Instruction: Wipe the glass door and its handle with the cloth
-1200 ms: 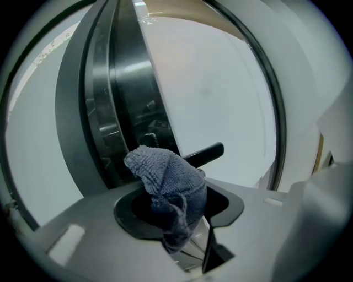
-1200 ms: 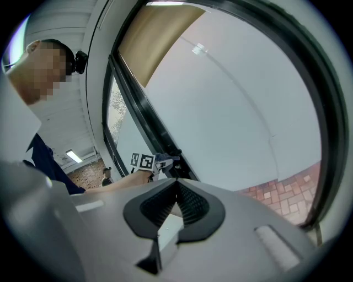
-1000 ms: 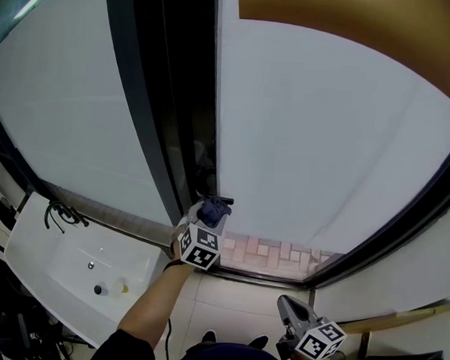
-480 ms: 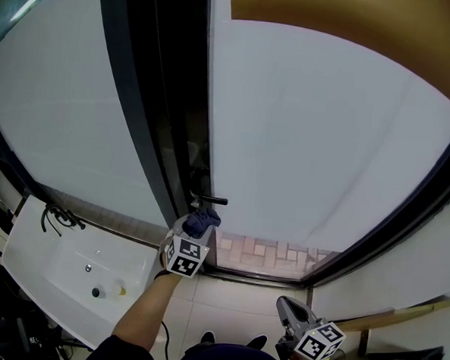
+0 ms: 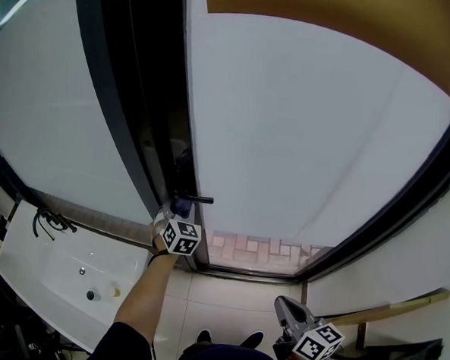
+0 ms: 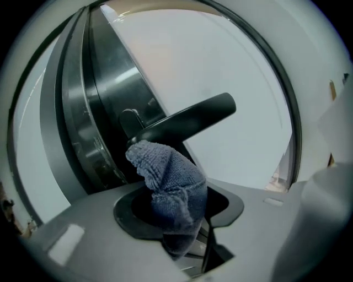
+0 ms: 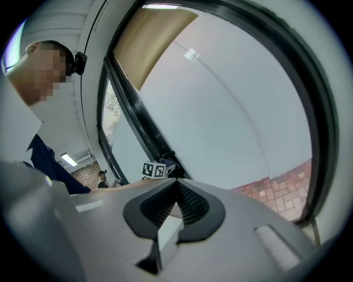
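Cloth point(image 6: 171, 187) stands clamped in your left gripper point(image 6: 177, 223), its bunched end presented to the handle point(image 6: 187, 118) at 12 o'clock, while your right gripper point(image 7: 175, 205), jaws together and empty, waits at 5 o'clock.

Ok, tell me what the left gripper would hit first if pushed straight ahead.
Probably the black door handle: the cloth in the left gripper sits just below it, touching or nearly.

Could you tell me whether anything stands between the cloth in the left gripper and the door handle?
Nothing visible does: the cloth in the left gripper sits right under the handle, touching it or nearly so.
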`<state>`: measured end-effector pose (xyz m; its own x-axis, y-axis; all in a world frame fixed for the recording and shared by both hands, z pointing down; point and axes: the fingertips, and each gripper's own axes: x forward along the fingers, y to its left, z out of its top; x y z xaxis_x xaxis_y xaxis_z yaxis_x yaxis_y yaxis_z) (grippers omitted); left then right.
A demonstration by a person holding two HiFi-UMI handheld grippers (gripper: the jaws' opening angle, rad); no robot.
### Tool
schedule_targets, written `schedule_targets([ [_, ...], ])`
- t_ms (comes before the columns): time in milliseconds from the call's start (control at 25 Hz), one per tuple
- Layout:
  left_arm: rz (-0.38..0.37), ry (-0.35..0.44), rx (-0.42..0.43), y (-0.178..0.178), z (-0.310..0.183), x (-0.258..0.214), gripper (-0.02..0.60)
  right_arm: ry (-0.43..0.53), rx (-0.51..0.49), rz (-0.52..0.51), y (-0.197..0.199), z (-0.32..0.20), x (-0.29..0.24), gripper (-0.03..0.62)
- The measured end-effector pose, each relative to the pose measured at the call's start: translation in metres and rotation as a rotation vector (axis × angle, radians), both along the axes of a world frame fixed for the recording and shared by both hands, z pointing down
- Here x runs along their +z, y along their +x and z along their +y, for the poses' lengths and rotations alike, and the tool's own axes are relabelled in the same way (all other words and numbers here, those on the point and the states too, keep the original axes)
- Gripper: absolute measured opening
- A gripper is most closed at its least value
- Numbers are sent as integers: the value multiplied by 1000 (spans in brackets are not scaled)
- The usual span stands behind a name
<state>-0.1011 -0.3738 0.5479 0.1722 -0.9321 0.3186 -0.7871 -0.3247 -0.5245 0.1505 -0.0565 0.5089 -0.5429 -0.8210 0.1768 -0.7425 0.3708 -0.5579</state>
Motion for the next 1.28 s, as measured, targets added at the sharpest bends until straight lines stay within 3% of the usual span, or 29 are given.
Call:
schedule_targets([
  [240,84,-26,-13,3,0,-4,170,-39,41,0,25,8,16,3],
  [440,40,-109,138,51,4,17,167,-38,9,-5,13,3,16,3],
  [560,37,-172,161,72,2,38,167,-8,-6,-3,4,-2,4,3],
  [640,49,-172,162,74,0,39,167,8,-3,4,5,-3,-3,3],
  [800,187,-144,165,68,20,21,167,-18,29,11,18,1,6,3],
  [880,305,-172,139,55,39,28,169,-44,43,8,23,6,16,3],
  [960,395,-198,61,30,49,49,170,-58,43,7,23,8,22,3],
  [1120,385,-143,-124,-32,39,74,172,-52,11,16,11,3,20,3],
  [1280,356,-75,-144,-36,20,56,172,-54,-9,12,1,-3,18,3],
])
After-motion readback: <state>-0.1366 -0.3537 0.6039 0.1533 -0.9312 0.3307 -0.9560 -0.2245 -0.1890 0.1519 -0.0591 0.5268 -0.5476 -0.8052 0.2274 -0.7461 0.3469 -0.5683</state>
